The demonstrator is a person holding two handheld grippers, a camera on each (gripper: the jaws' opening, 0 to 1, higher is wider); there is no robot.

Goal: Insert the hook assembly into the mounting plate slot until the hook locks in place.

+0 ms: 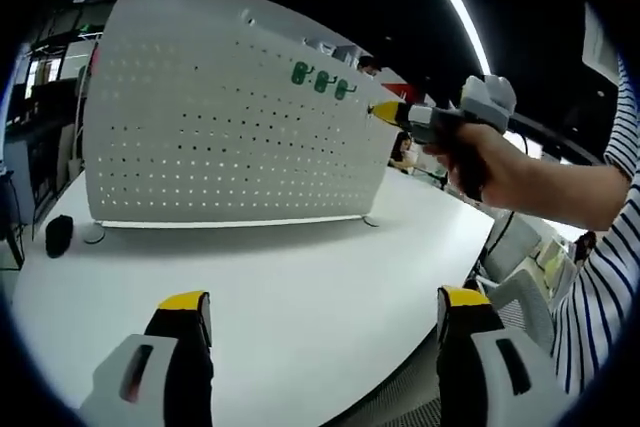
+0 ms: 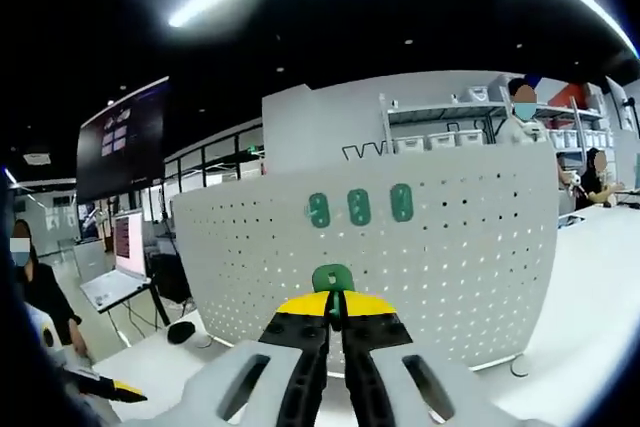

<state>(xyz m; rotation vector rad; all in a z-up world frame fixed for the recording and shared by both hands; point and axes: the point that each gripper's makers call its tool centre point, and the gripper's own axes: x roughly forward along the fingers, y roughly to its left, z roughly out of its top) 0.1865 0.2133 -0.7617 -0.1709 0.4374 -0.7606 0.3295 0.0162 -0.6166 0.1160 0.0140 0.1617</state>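
A white perforated mounting plate (image 1: pixel 220 137) stands upright on the white table (image 1: pixel 300 287), with three green hooks (image 1: pixel 321 80) hung side by side near its top right. My left gripper (image 1: pixel 323 302) is low over the table, open, with nothing between its yellow-tipped jaws. A hand holds my right gripper (image 1: pixel 400 115) in the air just right of the hung hooks. In the right gripper view my right gripper (image 2: pixel 335 305) is shut on a green hook assembly (image 2: pixel 332 277), facing the plate (image 2: pixel 450 257) below the three hung hooks (image 2: pixel 359 207), still apart from the plate.
A small black object (image 1: pixel 59 235) lies on the table left of the plate's foot. Office chairs (image 1: pixel 520 287) stand past the table's right edge. A laptop on a stand (image 2: pixel 118 277) and shelves (image 2: pixel 440 132) are behind the plate, with people seated in the background.
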